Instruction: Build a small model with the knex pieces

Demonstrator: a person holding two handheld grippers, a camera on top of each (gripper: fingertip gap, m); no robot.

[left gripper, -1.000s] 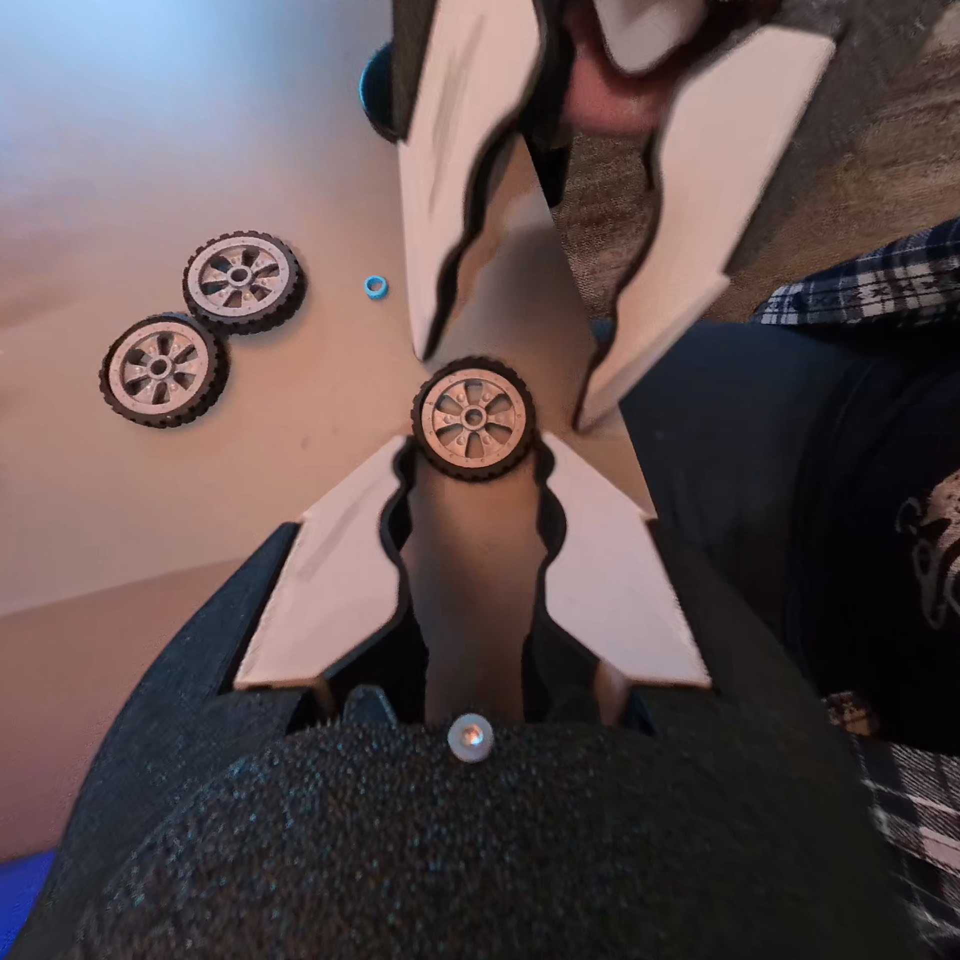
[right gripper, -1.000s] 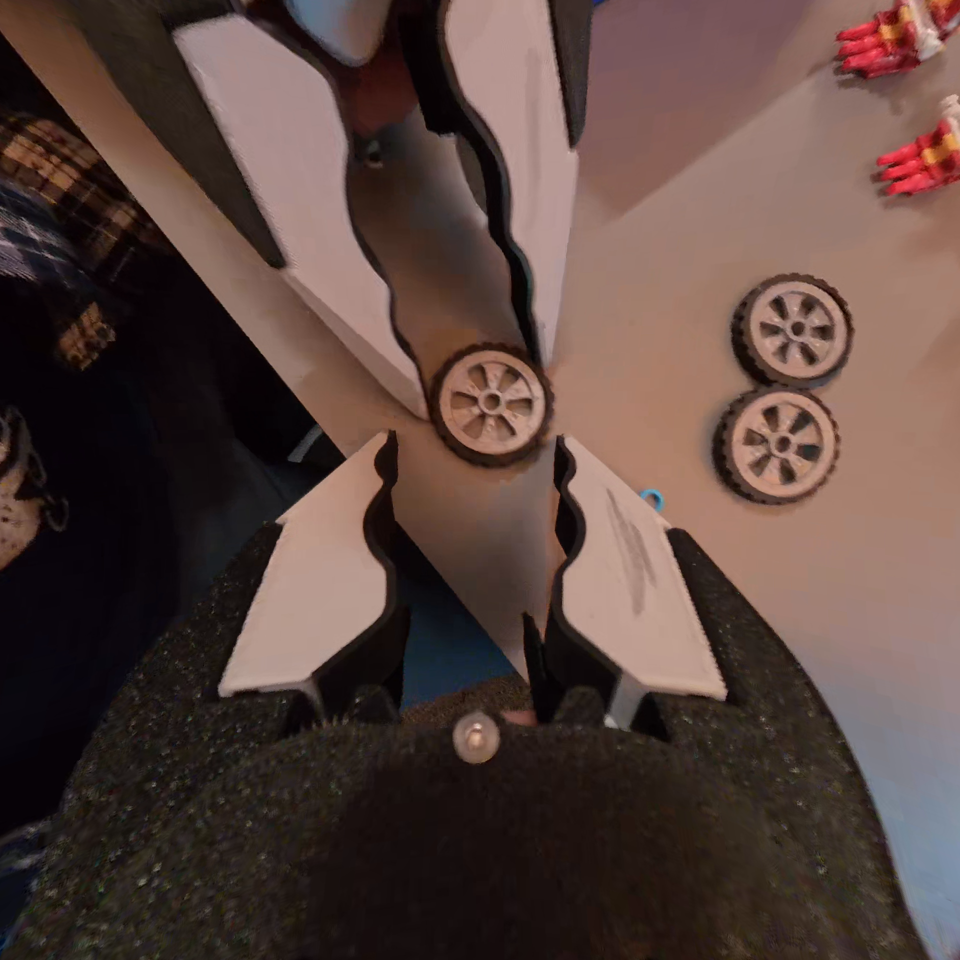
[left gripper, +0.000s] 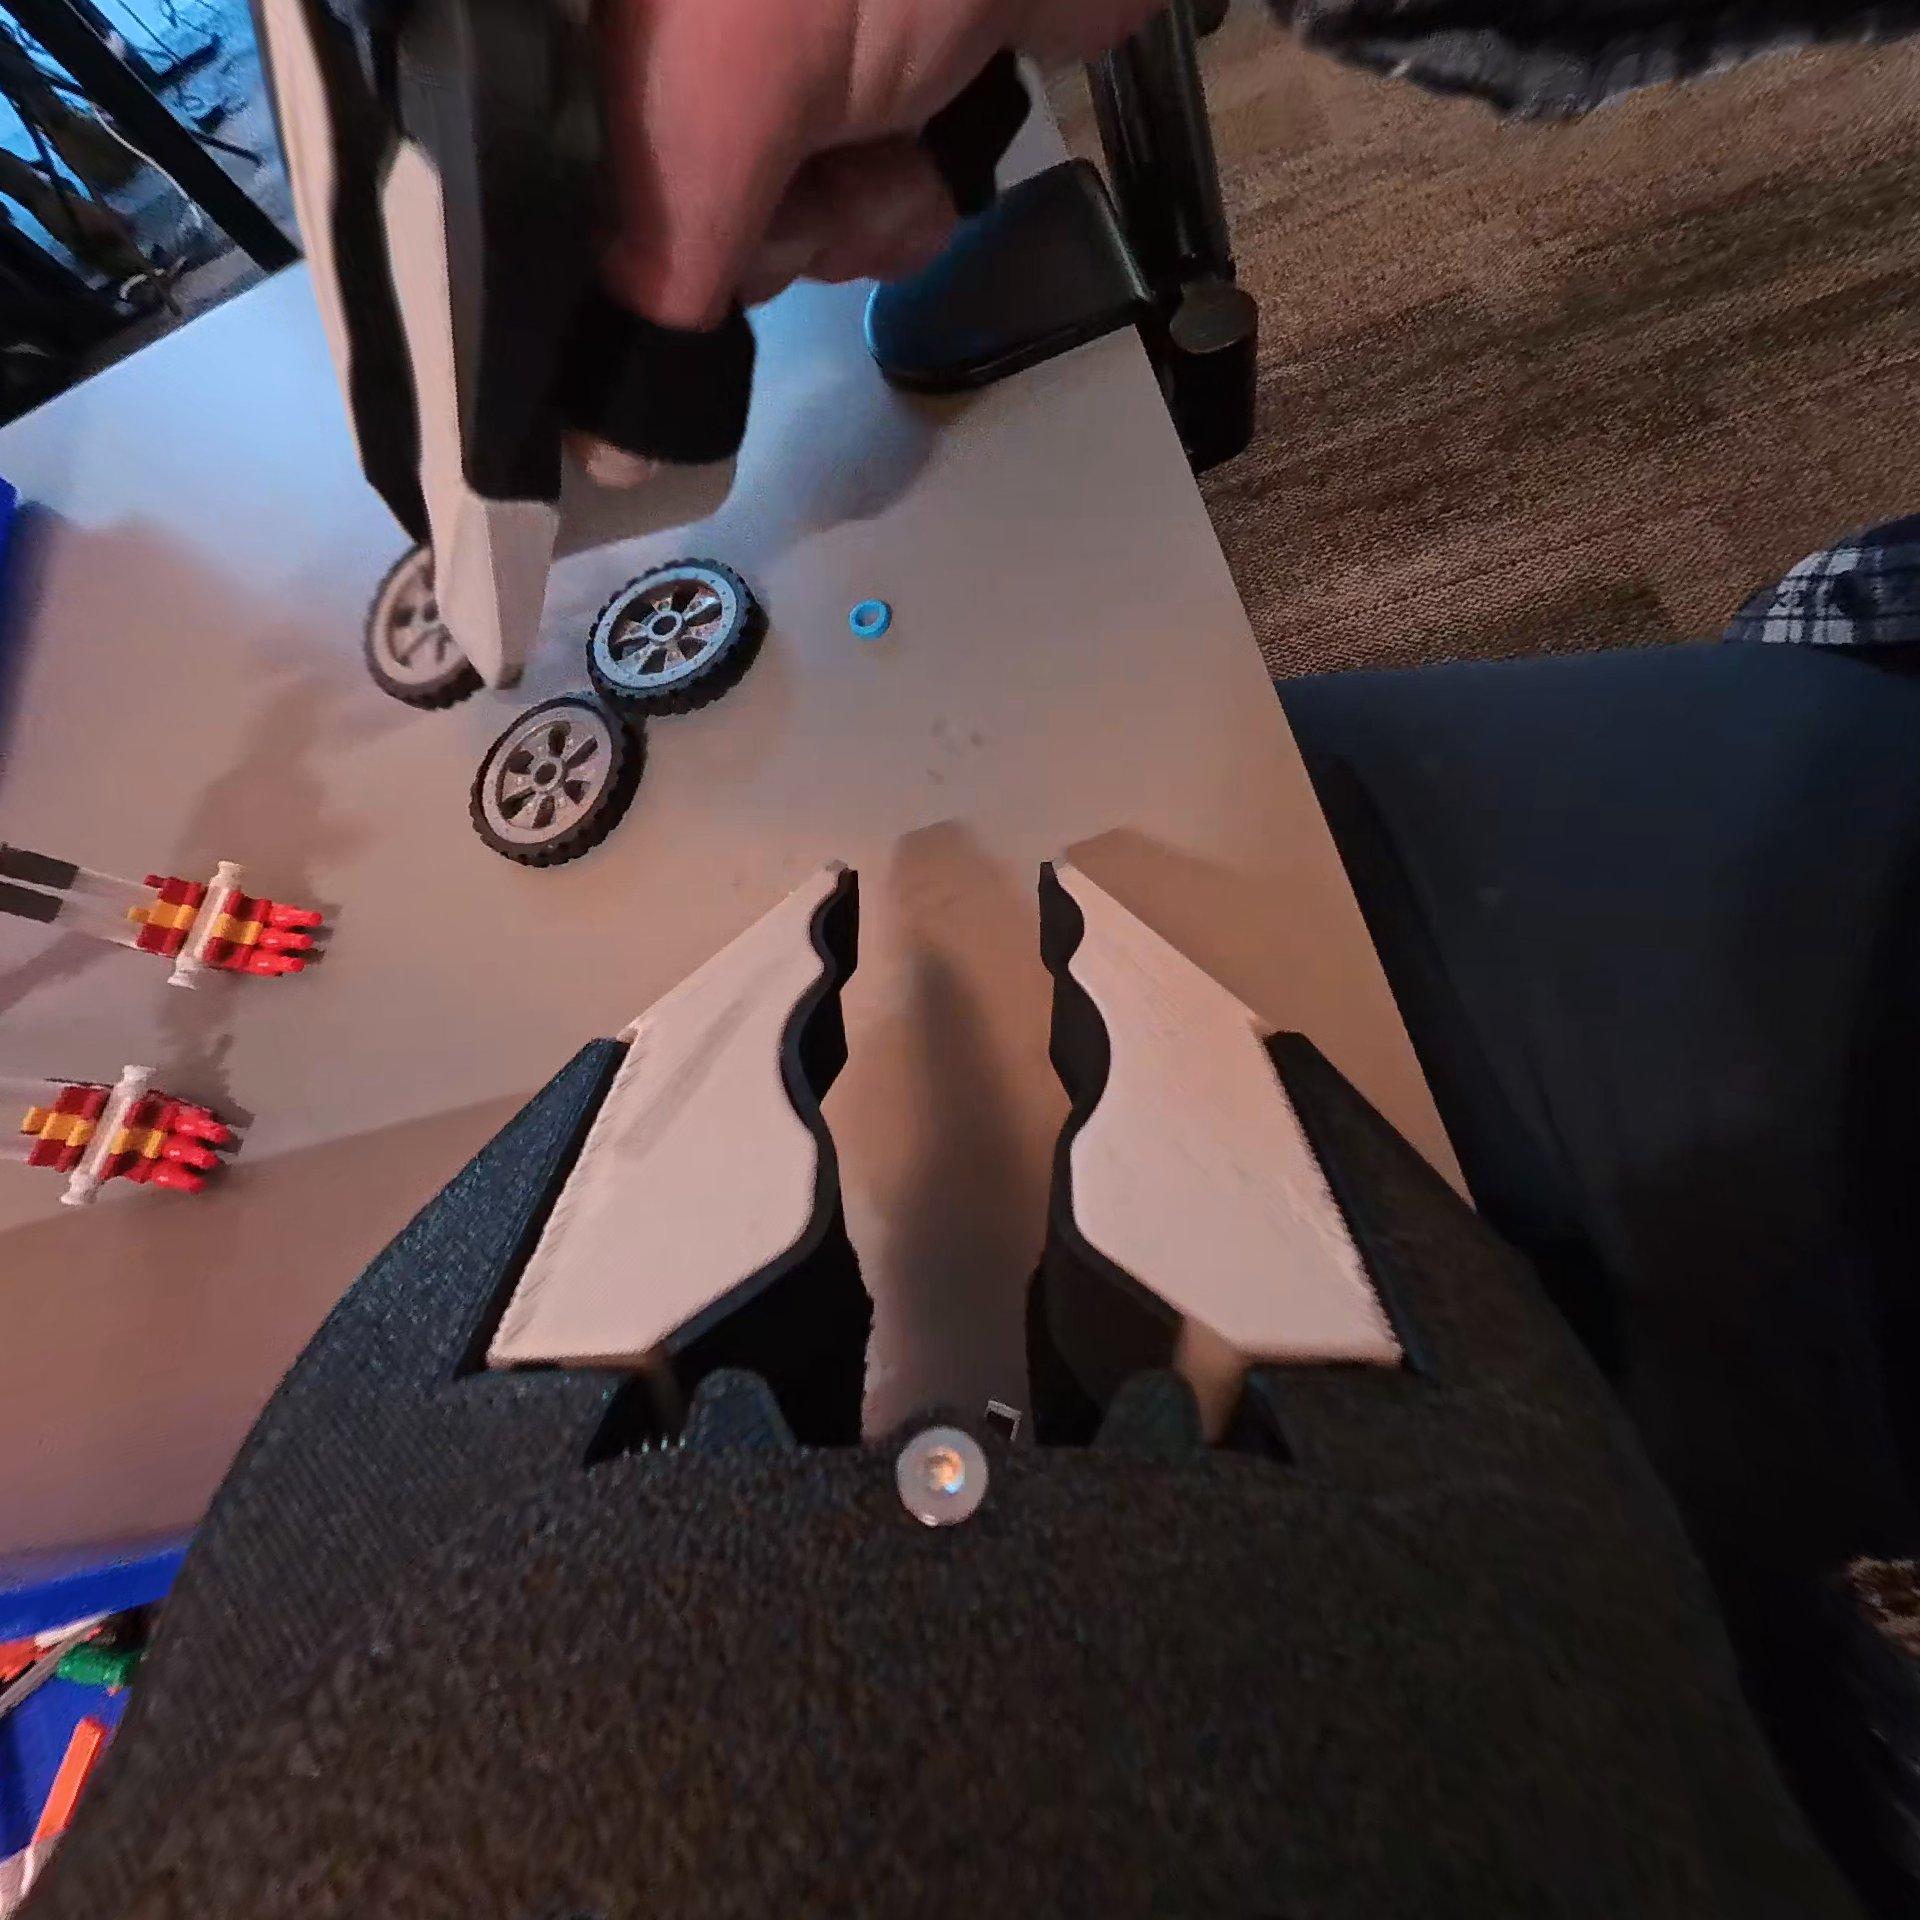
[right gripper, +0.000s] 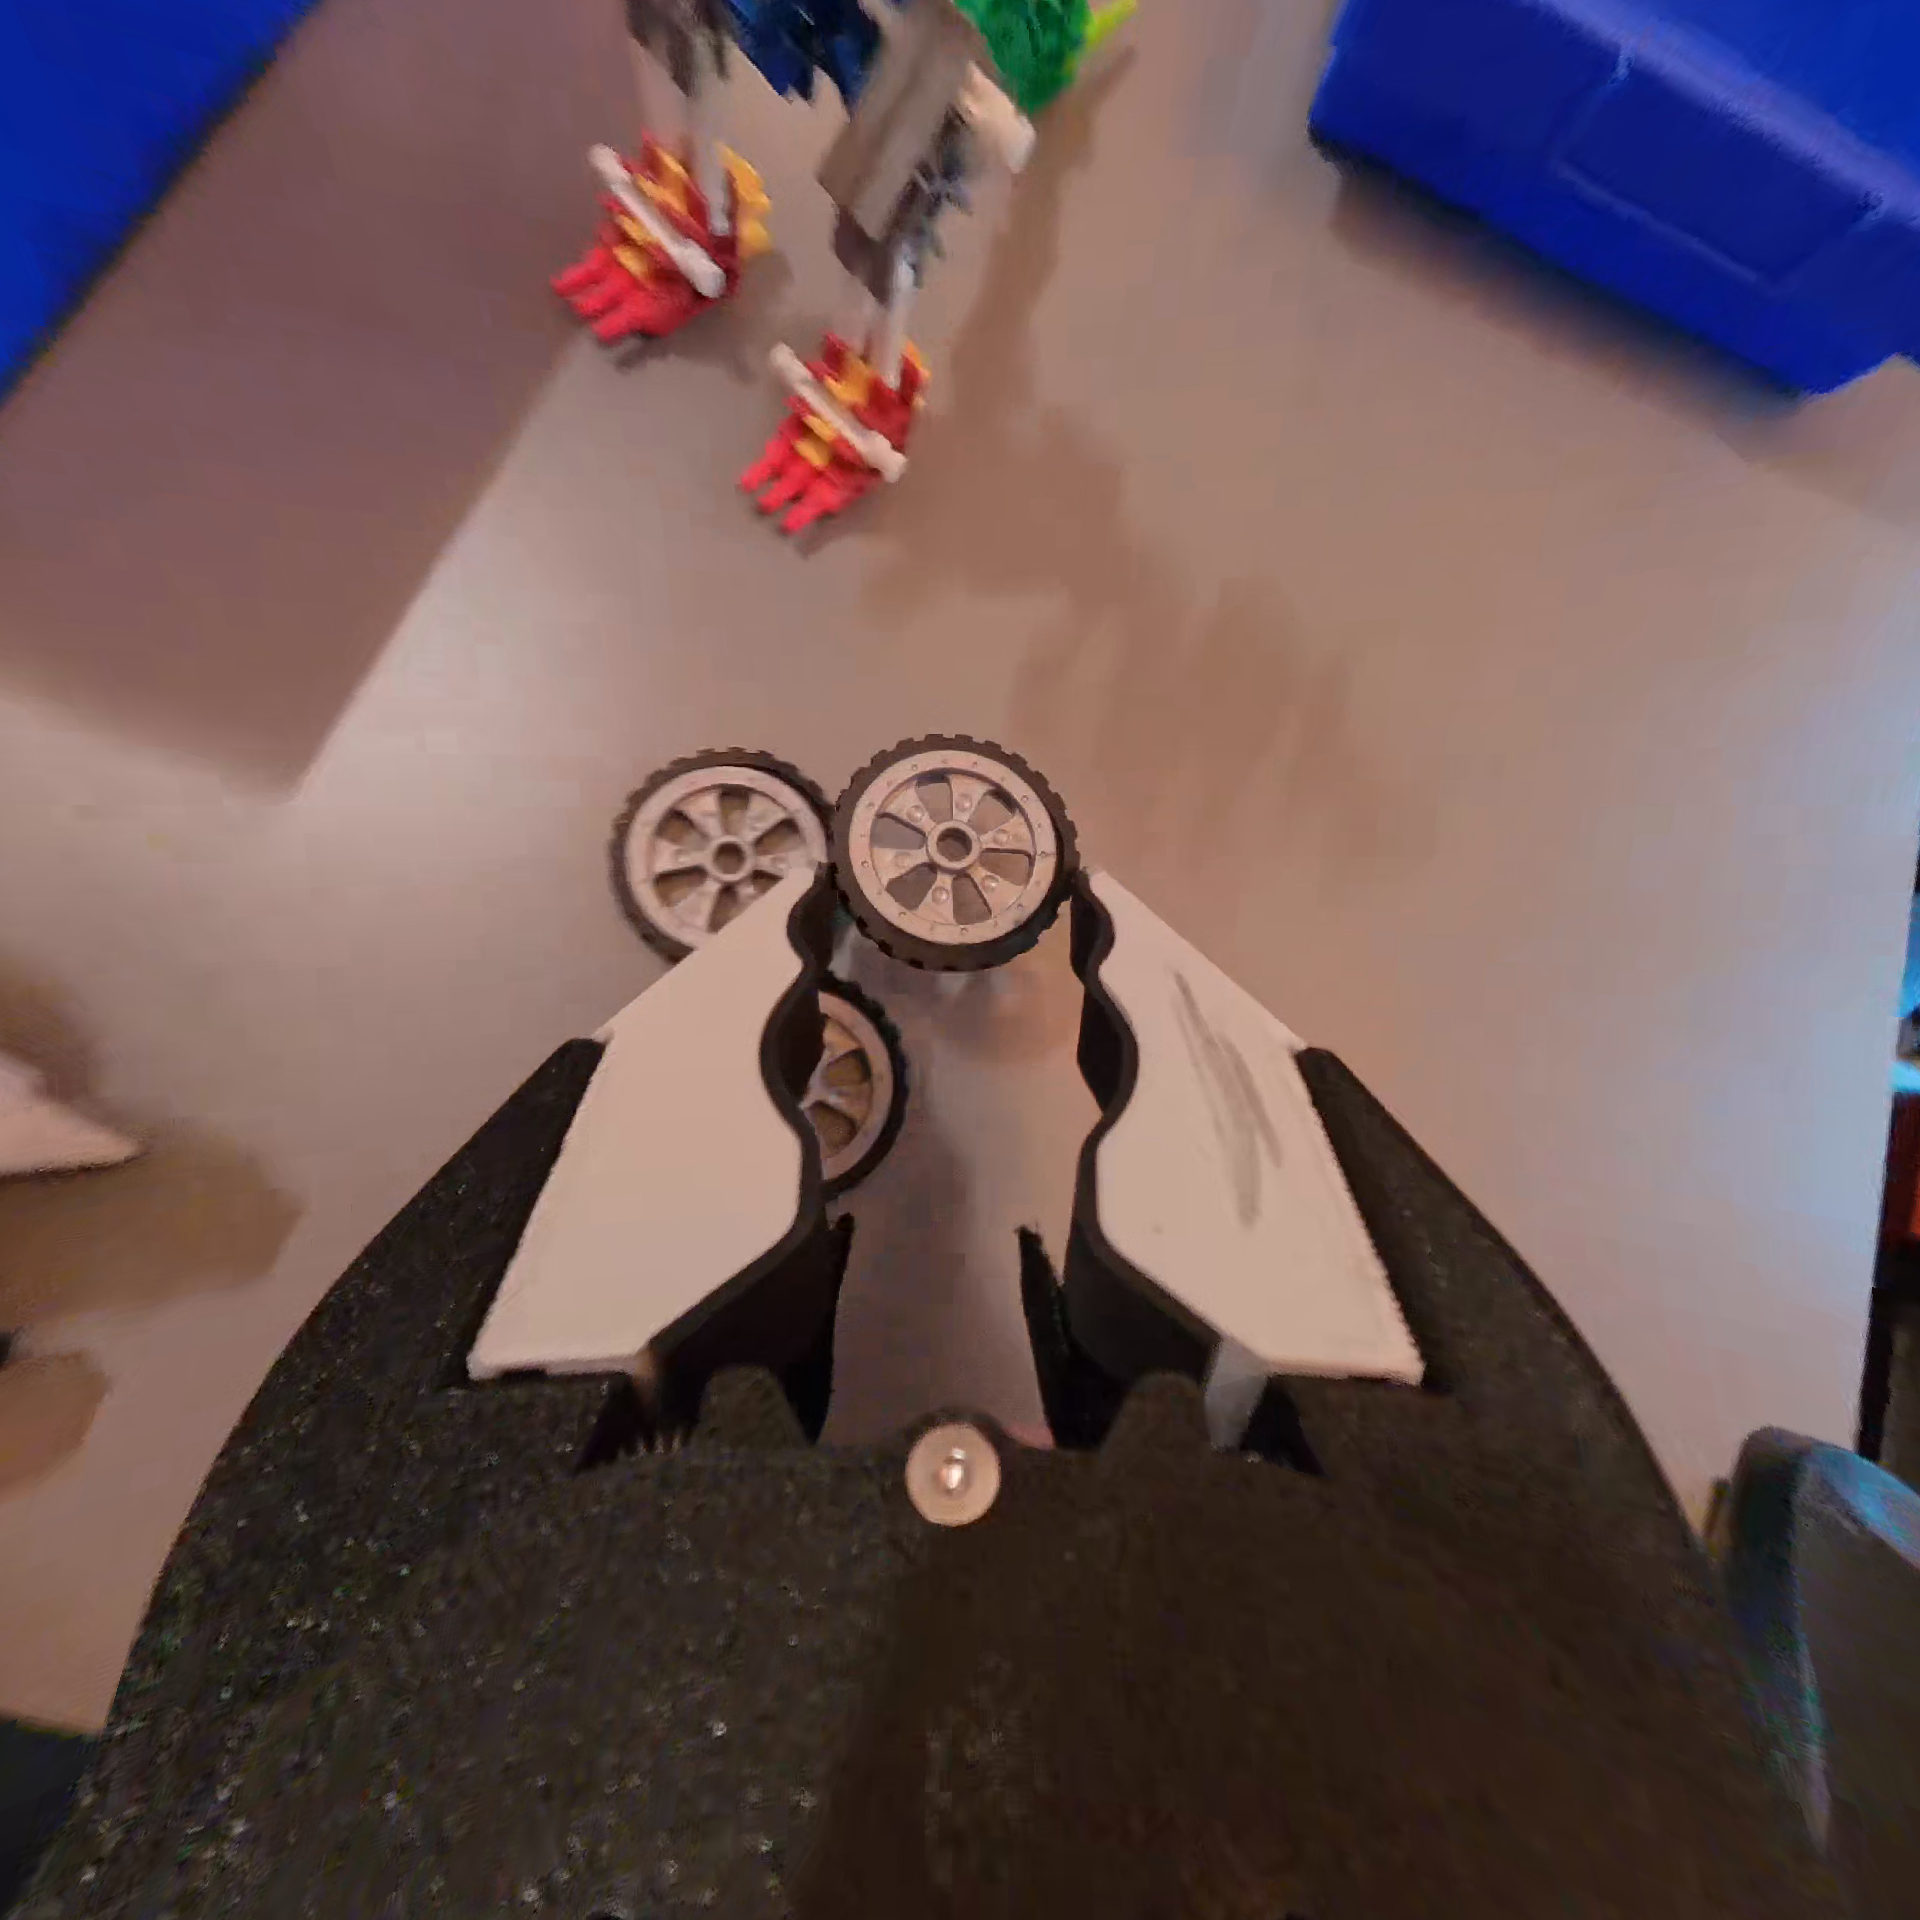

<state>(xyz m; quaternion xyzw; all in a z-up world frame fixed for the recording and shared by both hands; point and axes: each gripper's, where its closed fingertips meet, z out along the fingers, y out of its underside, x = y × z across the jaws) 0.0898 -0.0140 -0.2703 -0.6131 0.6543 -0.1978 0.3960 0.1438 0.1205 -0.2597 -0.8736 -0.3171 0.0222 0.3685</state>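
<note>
Nearby, right hand-held gripper (right gripper: 951, 883) grips wheel (right gripper: 954, 854) beside two wheels (right gripper: 720, 860).

Grey-beige table (left gripper: 1039, 582), smooth top, its right edge running diagonal over brown carpet (left gripper: 1558, 364). On it, mid-left: 3 toy wheels w/ black tyres & grey spokes. Two lie flat and touch, near wheel (left gripper: 554, 779) & one just beyond (left gripper: 673, 636); a 3rd wheel (left gripper: 410, 634) sits just left, partly hidden. Small blue ring (left gripper: 871, 619) near them to the right, apart. Near left: 2 red-yellow brick assemblies (left gripper: 223, 925) (left gripper: 120, 1132). Black clamp (left gripper: 1029, 281) grips the far right edge. Blue bin (right gripper: 1621, 177) at one side, blurred.
</note>
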